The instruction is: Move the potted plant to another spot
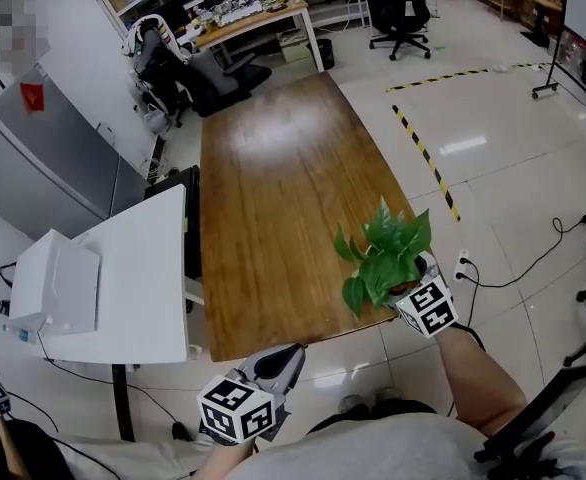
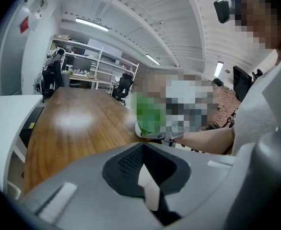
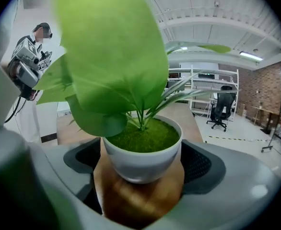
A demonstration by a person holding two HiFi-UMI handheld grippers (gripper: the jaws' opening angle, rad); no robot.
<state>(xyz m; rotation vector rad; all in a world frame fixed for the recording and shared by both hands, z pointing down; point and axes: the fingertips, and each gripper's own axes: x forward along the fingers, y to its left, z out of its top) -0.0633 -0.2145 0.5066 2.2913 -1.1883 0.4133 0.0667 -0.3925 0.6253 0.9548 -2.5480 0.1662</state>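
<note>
Now, right gripper [image 1: 409, 286] spread around potted plant [image 1: 384, 251] on table [image 1: 273, 188]; left gripper [image 1: 287, 358] closed.

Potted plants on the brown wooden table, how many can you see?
1. The potted plant stands at the near right corner of the table, between the open jaws of the right gripper, with a gap on each side. The whole tabletop is in view, so none seems hidden.

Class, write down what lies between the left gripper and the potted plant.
Nothing: in the head view, only a bare stretch of wooden table separates the left gripper from the potted plant.
</note>
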